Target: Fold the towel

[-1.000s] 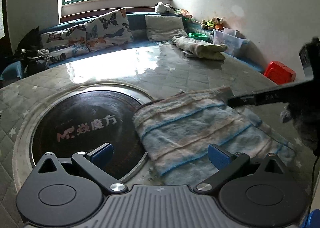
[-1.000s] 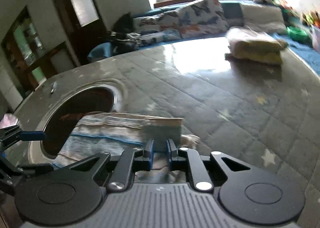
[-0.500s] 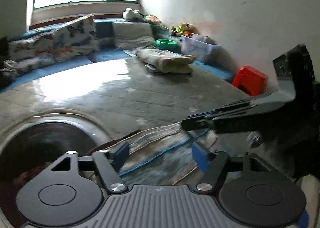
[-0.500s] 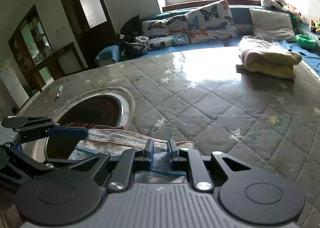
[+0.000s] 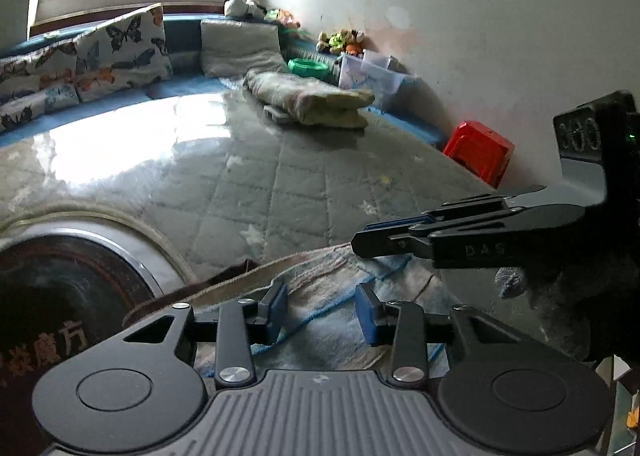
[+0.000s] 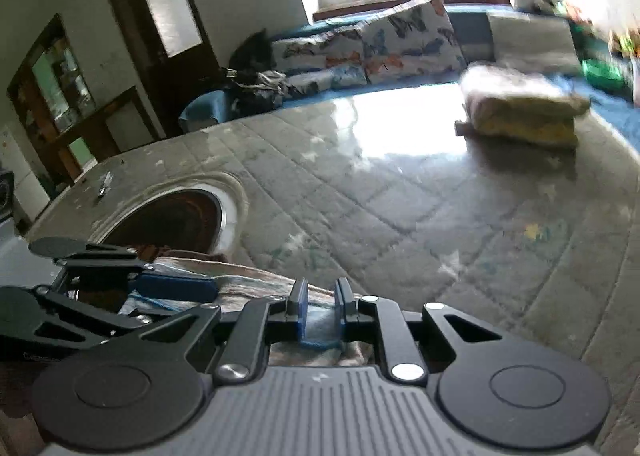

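Note:
A striped blue and beige towel lies folded on the quilted table cover, next to a round dark inset. My left gripper hovers low over the towel's near part, its blue pads apart with towel showing between them. From the right, my right gripper reaches over the towel's far edge with its fingers together. In the right wrist view the right gripper is shut on a fold of the towel, and the left gripper shows at the lower left. A gloved hand holds the right gripper.
The round dark inset sits left of the towel. A folded blanket lies at the far side of the table. A red stool stands by the wall. Butterfly cushions line the bench under the window.
My left gripper has moved forward and low over the towel, and its fingers have narrowed a good deal. The right gripper has kept its hold and come closer to the left one.

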Motion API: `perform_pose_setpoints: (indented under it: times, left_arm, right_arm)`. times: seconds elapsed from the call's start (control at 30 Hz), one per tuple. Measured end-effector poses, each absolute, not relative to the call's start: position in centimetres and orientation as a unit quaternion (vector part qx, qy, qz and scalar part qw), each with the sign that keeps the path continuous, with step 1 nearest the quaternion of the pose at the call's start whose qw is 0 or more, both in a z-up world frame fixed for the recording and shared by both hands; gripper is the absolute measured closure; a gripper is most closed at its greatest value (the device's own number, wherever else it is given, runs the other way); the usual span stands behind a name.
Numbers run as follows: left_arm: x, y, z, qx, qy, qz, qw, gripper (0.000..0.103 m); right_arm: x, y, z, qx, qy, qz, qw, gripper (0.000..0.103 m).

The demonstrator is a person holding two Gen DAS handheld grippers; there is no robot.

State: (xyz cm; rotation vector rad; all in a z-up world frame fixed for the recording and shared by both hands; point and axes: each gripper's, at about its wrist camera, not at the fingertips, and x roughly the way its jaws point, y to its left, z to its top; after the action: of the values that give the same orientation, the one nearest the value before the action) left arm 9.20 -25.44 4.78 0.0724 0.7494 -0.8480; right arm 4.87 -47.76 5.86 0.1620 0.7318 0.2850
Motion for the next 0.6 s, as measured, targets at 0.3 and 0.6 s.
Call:
perform_pose_setpoints:
  times: [0.3,0.6]
  left_arm:
    - [8.9,-22.6,4.4,0.031,0.363,-0.368,0.856,0.063]
    - [6.5,-20.8,4.3,0.042,0.362,-0.371,0.854,0.063]
  right_arm:
    - [2.8,-43.2,6.8,0.009,0.357,0.192,0.914,0.089]
    - [-2.5,-40.5,6.0,-0.049,0.380,0.220,0.897,0.078]
